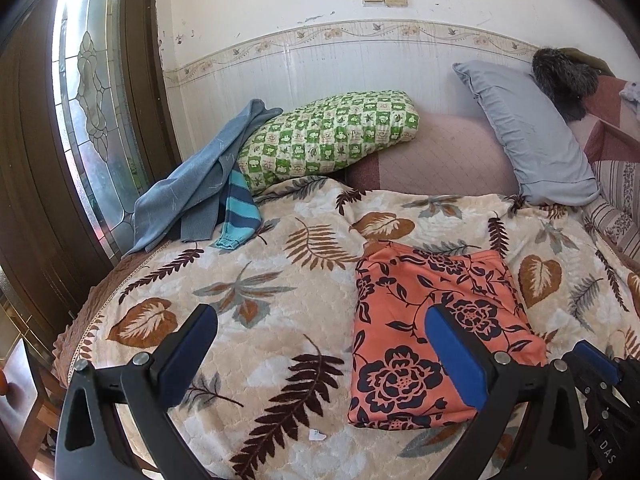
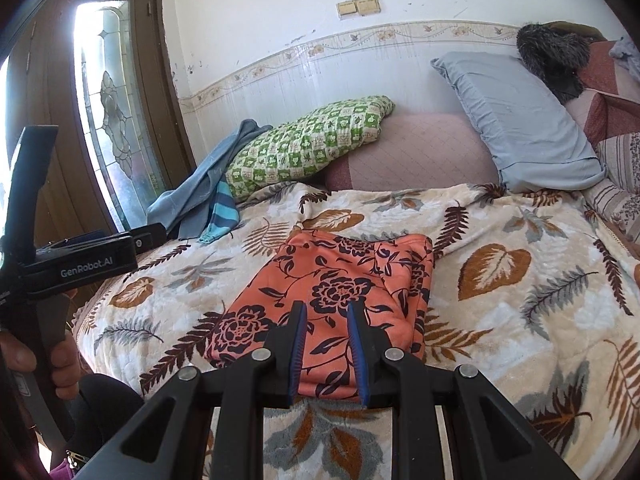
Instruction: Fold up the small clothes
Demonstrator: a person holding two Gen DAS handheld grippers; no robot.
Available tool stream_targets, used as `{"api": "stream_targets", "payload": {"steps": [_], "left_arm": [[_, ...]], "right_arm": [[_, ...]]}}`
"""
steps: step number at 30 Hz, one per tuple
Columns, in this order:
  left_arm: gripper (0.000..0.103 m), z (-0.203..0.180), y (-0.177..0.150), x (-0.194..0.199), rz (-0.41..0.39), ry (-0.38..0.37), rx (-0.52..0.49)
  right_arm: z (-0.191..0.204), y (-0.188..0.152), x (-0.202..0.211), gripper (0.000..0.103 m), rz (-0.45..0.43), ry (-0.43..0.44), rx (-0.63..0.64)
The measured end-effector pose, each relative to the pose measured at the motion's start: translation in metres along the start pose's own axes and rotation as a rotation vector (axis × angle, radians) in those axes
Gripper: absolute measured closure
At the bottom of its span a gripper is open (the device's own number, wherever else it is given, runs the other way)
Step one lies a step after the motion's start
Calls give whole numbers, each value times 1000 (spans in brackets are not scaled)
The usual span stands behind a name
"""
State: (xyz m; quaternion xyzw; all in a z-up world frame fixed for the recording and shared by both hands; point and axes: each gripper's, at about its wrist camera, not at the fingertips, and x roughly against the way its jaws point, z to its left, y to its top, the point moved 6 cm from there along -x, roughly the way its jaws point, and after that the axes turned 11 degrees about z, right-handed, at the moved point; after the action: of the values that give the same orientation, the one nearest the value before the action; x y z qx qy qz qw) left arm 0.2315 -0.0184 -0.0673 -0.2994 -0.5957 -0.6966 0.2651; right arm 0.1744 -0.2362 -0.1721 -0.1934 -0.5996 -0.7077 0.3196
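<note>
A folded orange garment with dark flowers (image 1: pixel 432 336) (image 2: pixel 340 296) lies flat on the leaf-patterned blanket (image 1: pixel 280 280) (image 2: pixel 500 280). My left gripper (image 1: pixel 320 320) is wide open and empty, its right finger over the garment's left part. My right gripper (image 2: pixel 327 308) hovers over the garment's near edge, jaws partly open with a narrow gap, holding nothing. The left gripper's body (image 2: pixel 80 264) shows at the left of the right wrist view, held in a hand. A blue garment and a striped one (image 1: pixel 208 192) (image 2: pixel 208 200) lie in a heap at the far left.
A green checked pillow (image 1: pixel 328 136) (image 2: pixel 308 144), a pink cushion (image 1: pixel 436 156) and a grey pillow (image 1: pixel 528 132) (image 2: pixel 520 120) line the wall. A glass-panelled door (image 1: pixel 92 100) stands left. Striped bedding (image 1: pixel 616 192) is piled right.
</note>
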Motion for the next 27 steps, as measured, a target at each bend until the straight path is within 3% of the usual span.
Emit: {"api": "stream_targets", "payload": {"steps": [8, 27], "left_arm": [[0, 0, -9, -18, 27, -16, -1], [0, 6, -21, -48, 73, -35, 6]], "right_arm": [[-10, -7, -23, 79, 74, -1, -54], [-14, -8, -48, 79, 126, -18, -96]]}}
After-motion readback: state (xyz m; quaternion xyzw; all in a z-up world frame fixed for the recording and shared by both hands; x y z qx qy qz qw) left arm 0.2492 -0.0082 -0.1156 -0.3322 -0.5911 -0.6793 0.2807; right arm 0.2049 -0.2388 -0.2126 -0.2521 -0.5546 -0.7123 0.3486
